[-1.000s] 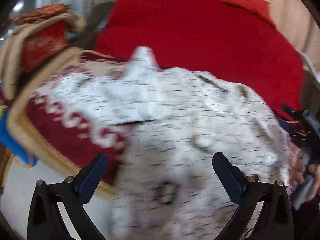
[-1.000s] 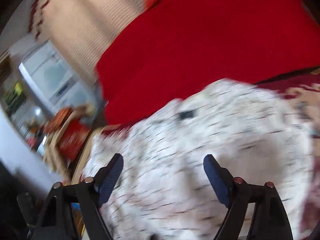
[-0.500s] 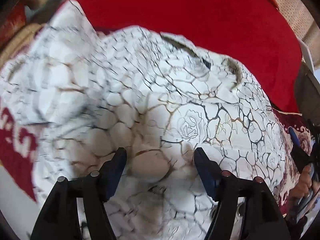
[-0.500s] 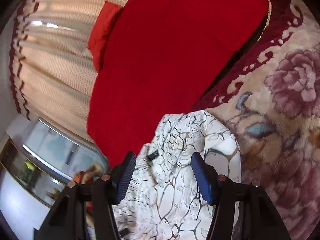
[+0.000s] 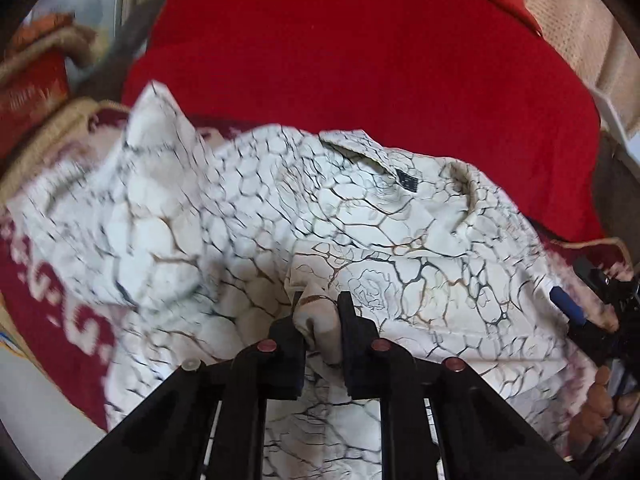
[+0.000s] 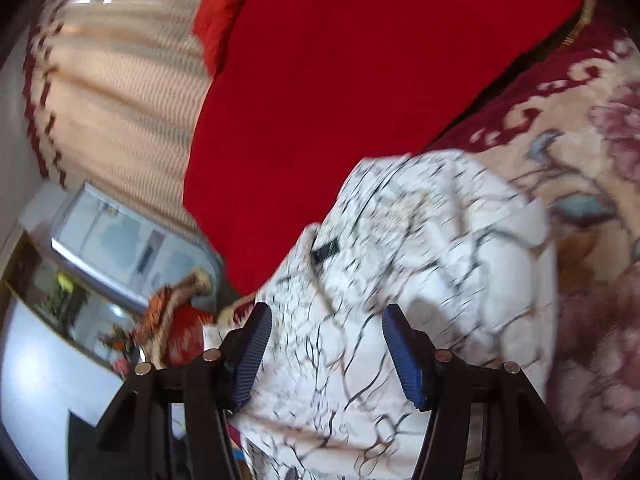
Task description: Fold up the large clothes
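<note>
Gathering the white crackle-print garment (image 5: 360, 216), heaped on the patterned rug (image 6: 592, 184) in front of the red-covered sofa (image 5: 360, 60). Left gripper (image 5: 318, 322) fingers just closed to a narrow gap, pinching a raised fold of the cloth near the middle of the heap. Right gripper (image 6: 328, 344) fingers partway apart over the same cloth, fabric lying between them but not pressed. Looks like the pick-up step ahead of spreading the piece flat. Next calls for a second pinch with the right, on an edge or shoulder well apart from the left's hold, then lifting and pulling both ways to open it out.
</note>
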Motion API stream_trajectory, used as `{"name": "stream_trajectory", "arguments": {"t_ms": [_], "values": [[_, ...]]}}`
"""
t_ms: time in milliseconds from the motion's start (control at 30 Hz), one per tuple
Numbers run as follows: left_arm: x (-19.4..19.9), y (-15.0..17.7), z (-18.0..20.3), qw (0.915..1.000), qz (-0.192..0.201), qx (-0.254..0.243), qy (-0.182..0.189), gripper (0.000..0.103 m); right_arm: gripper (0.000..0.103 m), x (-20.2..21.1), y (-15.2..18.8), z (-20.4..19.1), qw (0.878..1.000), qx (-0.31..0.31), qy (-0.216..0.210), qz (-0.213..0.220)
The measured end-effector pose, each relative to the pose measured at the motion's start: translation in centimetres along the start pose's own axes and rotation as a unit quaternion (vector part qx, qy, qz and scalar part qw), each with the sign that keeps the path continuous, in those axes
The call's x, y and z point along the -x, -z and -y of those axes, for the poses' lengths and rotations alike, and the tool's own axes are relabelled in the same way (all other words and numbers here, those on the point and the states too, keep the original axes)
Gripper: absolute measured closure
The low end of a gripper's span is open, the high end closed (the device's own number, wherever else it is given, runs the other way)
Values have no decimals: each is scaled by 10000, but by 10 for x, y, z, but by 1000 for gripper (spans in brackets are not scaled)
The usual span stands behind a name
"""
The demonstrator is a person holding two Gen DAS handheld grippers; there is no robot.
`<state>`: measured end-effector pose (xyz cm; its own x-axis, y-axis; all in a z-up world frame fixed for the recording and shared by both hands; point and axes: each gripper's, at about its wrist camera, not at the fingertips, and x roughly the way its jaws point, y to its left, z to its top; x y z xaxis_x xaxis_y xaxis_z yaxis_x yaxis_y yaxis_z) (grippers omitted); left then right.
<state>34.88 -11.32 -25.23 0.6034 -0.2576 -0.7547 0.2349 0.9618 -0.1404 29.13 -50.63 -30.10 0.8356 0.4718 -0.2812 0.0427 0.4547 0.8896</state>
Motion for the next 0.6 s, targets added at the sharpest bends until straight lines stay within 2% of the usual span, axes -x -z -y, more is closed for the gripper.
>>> {"name": "stream_trajectory", "arguments": {"t_ms": [67, 133, 167, 233, 267, 333, 467, 533, 600], "values": [[-2, 6, -2, 9998, -22, -92, -155, 88, 42, -16, 7, -8, 9993, 187, 77, -316], [-17, 13, -10, 9989, -429, -61, -162, 86, 42, -42, 17, -7, 9951, 228, 347, -900], [-22, 17, -14, 9979, -627, -37, -126, 85, 41, -49, 20, -7, 9939, 269, 485, -956], [-19, 21, -21, 9976, -685, -5, -60, 69, 41, -49, 24, -12, 9937, 419, 592, -854], [-13, 21, -25, 9981, -618, -2, -60, 64, 41, -49, 23, -15, 9933, 460, 615, -863], [7, 19, -38, 9994, -351, 34, -18, 37, 40, -45, 23, -15, 9955, 341, 480, -736], [48, 6, -84, 9987, 339, 365, -102, 24, 38, -37, 21, -18, 9982, 246, 140, -530], [57, -5, -123, 9946, 515, 830, -348, 21, 37, -32, 21, -24, 9983, 321, 105, -465], [57, -15, -169, 9870, 498, 1418, -572, 21, 37, -32, 21, -28, 9980, 378, 106, -491]]}}
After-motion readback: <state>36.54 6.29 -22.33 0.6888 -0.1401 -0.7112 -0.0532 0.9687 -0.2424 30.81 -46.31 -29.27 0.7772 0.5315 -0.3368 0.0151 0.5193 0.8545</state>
